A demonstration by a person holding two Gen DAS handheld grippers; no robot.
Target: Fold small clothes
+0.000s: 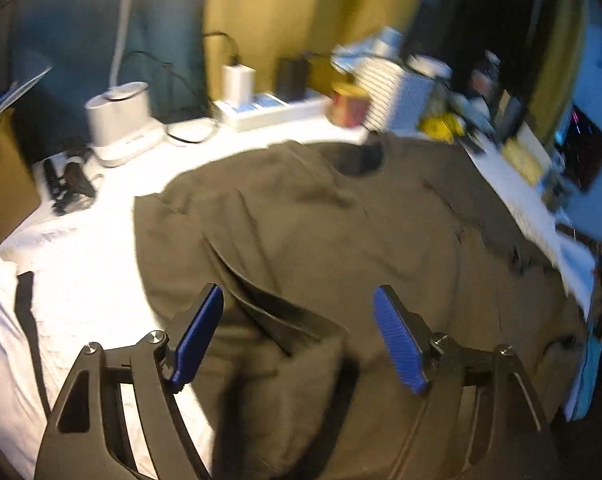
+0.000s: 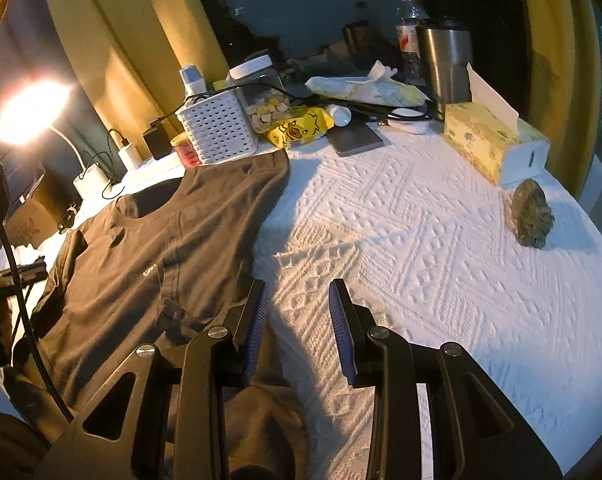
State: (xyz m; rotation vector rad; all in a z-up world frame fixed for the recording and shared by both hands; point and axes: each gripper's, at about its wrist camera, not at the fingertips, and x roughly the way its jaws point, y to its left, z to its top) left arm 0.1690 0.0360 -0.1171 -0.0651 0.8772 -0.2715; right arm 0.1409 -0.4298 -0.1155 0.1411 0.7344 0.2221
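Observation:
A dark olive T-shirt (image 1: 321, 220) lies spread on the white textured table cover (image 1: 81, 280), its neck hole toward the far clutter. In the left wrist view a fold of its near left side lies doubled over the body. My left gripper (image 1: 297, 292) hovers over that fold, blue pads wide apart and nothing pressed between them. In the right wrist view the same T-shirt (image 2: 141, 248) fills the left half. My right gripper (image 2: 297, 286) stands partly open at the shirt's right edge, one finger over fabric, the other over the table cover (image 2: 421, 260); it holds nothing.
Clutter lines the far edge: a lamp base (image 1: 119, 120), a power strip (image 1: 269, 110), a white basket (image 2: 217, 128), a yellow packet (image 2: 301, 126), a steel tumbler (image 2: 445, 68) and a tissue box (image 2: 489, 140). A dark crumpled lump (image 2: 533, 220) lies at the right.

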